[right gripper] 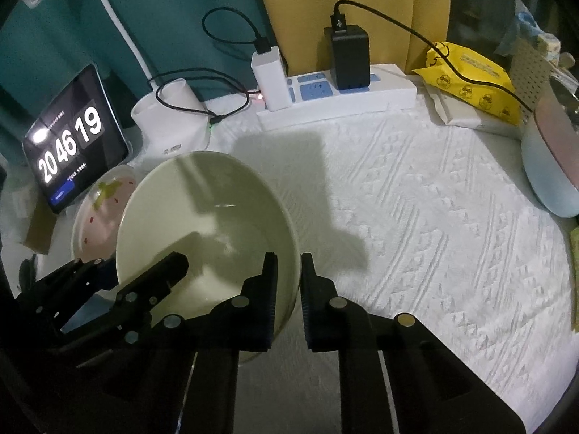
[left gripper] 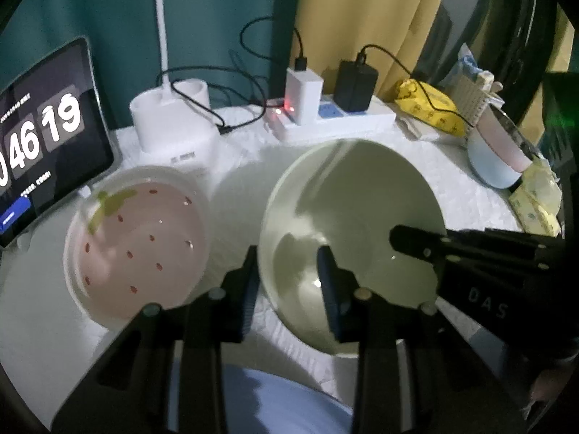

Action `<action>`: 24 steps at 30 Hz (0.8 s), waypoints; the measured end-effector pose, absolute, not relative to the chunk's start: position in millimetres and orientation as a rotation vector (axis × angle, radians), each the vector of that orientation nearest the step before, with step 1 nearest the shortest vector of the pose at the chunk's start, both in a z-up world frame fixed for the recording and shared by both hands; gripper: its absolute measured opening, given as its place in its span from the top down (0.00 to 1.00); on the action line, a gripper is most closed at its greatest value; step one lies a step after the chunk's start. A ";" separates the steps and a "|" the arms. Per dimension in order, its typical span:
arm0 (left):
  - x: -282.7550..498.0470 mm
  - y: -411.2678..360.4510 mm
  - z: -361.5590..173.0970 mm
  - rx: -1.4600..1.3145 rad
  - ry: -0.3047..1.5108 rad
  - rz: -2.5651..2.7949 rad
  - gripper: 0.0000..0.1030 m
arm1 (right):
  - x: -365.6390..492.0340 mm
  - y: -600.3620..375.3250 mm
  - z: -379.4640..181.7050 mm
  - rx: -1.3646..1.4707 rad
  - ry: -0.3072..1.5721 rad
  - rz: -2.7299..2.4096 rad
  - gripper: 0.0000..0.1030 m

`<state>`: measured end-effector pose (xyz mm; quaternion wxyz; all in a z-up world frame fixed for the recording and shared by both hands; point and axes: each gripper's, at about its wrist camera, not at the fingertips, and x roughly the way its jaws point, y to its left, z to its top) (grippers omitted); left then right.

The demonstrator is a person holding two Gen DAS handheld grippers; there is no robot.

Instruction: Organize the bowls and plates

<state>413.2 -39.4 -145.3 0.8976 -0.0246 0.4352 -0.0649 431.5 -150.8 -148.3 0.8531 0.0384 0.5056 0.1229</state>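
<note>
both grippers are on the pale green bowl [left gripper: 347,224] at once, one on each side of its rim. the left gripper [left gripper: 289,289] has its fingers spread with the near-left wall of the bowl between them, one finger outside and one inside; whether the pads actually press the wall cannot be told. the right gripper [right gripper: 289,296] straddles the bowl's right rim at about 6 o'clock in its own view, jaws nearly together with the thin wall between them, so it looks to be pinching it.

as for progress, little appears done. the green bowl sits tilted on the white quilted cloth [right gripper: 434,235], and the strawberry-print bowl [left gripper: 137,246] lies separately just beside it at 9 o'clock, not nested. a blue bowl with a pink lid [right gripper: 550,166] stands well apart at 3 o'clock. nothing is stacked yet, so my judgement is that the sorting is at an early stage, with the green bowl the piece in hand.

the left wrist view shows the strawberry bowl's whole inside, its red seed marks and green leaf print, and the right gripper reaching in from 3 o'clock. the right wrist view hides most of that bowl behind the green one, but opens up the broad stretch of cloth at 2 o'clock, the yellow wipes packet [right gripper: 470,72] and the full tablet clock [right gripper: 72,144].
</note>
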 end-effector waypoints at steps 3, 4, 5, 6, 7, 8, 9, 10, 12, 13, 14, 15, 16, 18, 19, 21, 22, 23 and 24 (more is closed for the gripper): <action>408.8 -39.2 -139.6 -0.053 0.886 -0.135 0.69 | 425.7 -151.6 -141.3 0.085 1.043 0.261 0.88; 407.5 -39.2 -137.9 -0.053 0.882 -0.135 0.69 | 423.5 -151.8 -137.8 0.087 1.032 0.261 0.89; 404.9 -39.2 -135.0 -0.055 0.873 -0.136 0.69 | 421.4 -152.1 -134.3 0.087 1.021 0.262 0.89; 403.5 -38.8 -133.0 -0.055 0.868 -0.137 0.69 | 419.7 -152.3 -131.2 0.085 1.012 0.263 0.89; 401.2 -38.9 -130.0 -0.057 0.859 -0.138 0.69 | 417.6 -152.5 -127.1 0.084 0.999 0.262 0.89; 398.7 -38.8 -127.5 -0.056 0.852 -0.139 0.69 | 415.9 -152.7 -123.7 0.083 0.989 0.261 0.89; 396.8 -39.2 -125.2 -0.053 0.846 -0.137 0.69 | 414.0 -152.8 -119.7 0.083 0.978 0.261 0.89; 394.1 -39.9 -121.6 -0.049 0.838 -0.135 0.69 | 412.4 -153.3 -116.1 0.085 0.970 0.263 0.89; 389.8 -40.6 -115.6 -0.045 0.822 -0.136 0.69 | 409.1 -154.6 -109.6 0.089 0.955 0.266 0.89; 386.9 -41.3 -111.9 -0.045 0.813 -0.136 0.69 | 407.0 -154.8 -106.4 0.088 0.947 0.266 0.89; 384.4 -42.0 -109.0 -0.046 0.807 -0.137 0.69 | 405.0 -154.9 -103.1 0.087 0.940 0.267 0.89; 382.6 -42.8 -106.9 -0.045 0.801 -0.138 0.69 | 402.5 -155.6 -99.5 0.089 0.932 0.267 0.89; 380.3 -43.9 -104.4 -0.045 0.795 -0.139 0.69 | 400.5 -156.3 -96.9 0.091 0.926 0.268 0.89; 375.4 -45.8 -99.7 -0.046 0.784 -0.140 0.69 | 396.3 -157.4 -91.7 0.094 0.914 0.267 0.89; 372.9 -46.9 -97.4 -0.044 0.778 -0.142 0.69 | 393.4 -157.4 -88.7 0.093 0.905 0.266 0.89; 368.7 -48.3 -93.2 -0.046 0.768 -0.143 0.69 | 388.1 -158.5 -82.8 0.092 0.891 0.264 0.89; 366.3 -49.3 -91.3 -0.045 0.764 -0.144 0.69 | 386.4 -159.2 -80.5 0.093 0.886 0.264 0.89; 364.3 -49.9 -89.2 -0.046 0.760 -0.145 0.69 | 384.0 -159.4 -77.9 0.091 0.880 0.264 0.89; 362.4 -50.2 -87.5 -0.046 0.757 -0.146 0.69 | 382.0 -160.0 -75.9 0.090 0.875 0.263 0.89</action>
